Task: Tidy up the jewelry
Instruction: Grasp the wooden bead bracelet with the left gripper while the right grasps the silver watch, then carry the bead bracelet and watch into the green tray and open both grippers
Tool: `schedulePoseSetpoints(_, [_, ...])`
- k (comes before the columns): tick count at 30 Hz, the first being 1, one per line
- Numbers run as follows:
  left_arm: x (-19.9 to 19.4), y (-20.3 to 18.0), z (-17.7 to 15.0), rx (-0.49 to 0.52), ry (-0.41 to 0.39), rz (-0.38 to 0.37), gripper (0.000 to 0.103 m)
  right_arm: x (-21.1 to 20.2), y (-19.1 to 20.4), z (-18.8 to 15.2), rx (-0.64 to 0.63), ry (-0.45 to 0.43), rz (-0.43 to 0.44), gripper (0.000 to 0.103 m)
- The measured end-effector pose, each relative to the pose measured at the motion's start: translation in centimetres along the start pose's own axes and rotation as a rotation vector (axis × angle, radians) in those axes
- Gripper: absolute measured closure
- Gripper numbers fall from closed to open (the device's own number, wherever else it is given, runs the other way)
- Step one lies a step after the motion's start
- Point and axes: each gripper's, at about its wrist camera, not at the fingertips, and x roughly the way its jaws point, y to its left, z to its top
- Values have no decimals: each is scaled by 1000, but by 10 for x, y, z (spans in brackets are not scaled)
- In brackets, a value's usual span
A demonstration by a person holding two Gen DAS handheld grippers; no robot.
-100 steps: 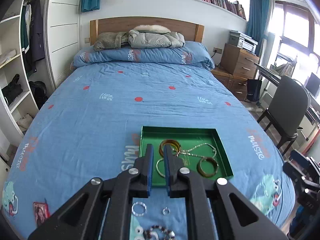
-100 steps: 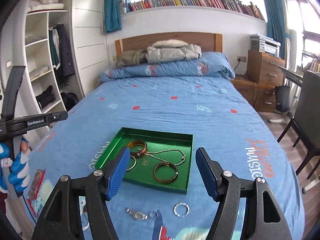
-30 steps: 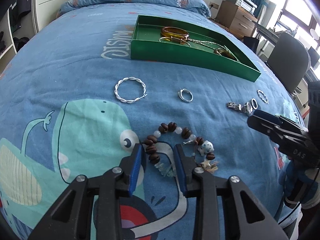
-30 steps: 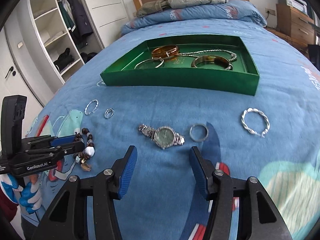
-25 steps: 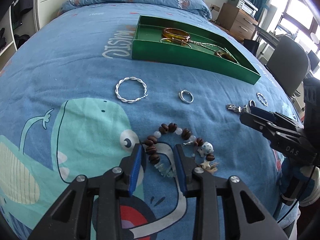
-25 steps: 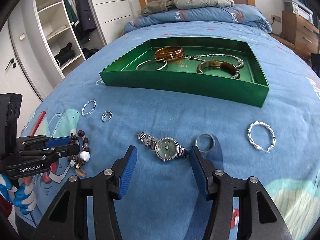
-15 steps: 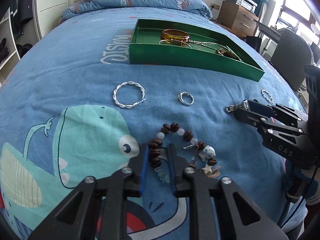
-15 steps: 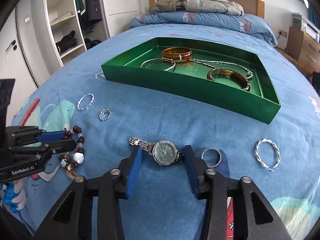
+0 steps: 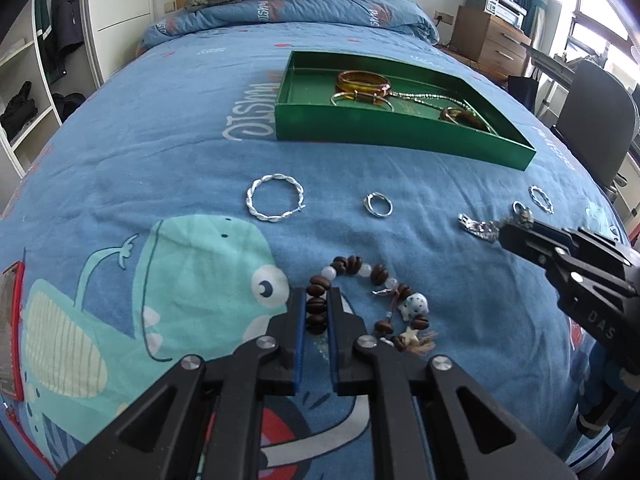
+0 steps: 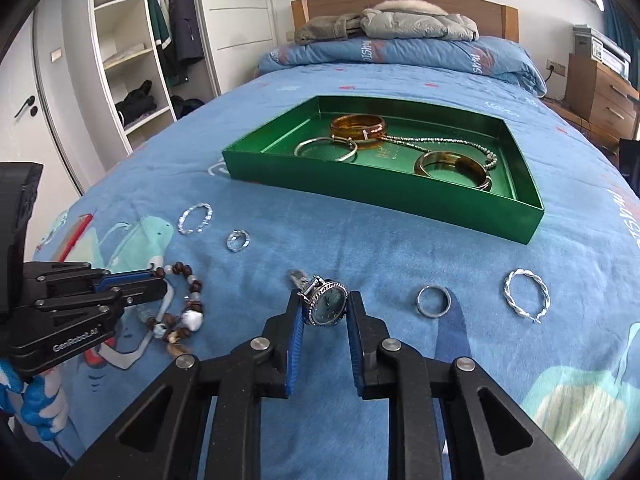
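Green tray (image 10: 376, 196) on bed: two amber bangles, silver bangle, chain necklace stowed. Outstanding on bedspread: two twisted silver hoops, two small rings, beaded bracelet (image 9: 352, 268), wristwatch (image 10: 326, 306). Left claw (image 9: 316, 312) clamped on bracelet beads; right claw (image 10: 325, 307) closing, watch between its pads, touching

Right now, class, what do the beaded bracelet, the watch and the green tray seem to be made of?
Beaded bracelet: dark brown beads, likely wood or seed, matte, with pale, glassy-looking ones between.
Watch: silver metal, shiny, the bezel glinting as if stone-set.
Green tray: thin, sharp-edged walls with a satin metallic sheen; foil-coated card or painted tin, hard to tell.
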Motion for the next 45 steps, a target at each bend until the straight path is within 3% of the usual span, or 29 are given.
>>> schedulePoseSetpoints(14, [-75, -4, 1, 28, -115, 43, 94, -74, 30, -16, 15, -72, 16, 83])
schedulePoseSetpoints(30, [-141, -20, 15, 61, -219, 1, 94, -137, 40, -26, 20, -156, -5, 83])
schedulePoseSetpoints(39, [-134, -31, 77, 87, -259, -41, 94, -130, 20, 13, 13, -191, -23, 83])
schedulePoseSetpoints(45, [-95, -42, 140, 90, -260, -65, 94, -104, -11, 59, 37, -213, -38, 83])
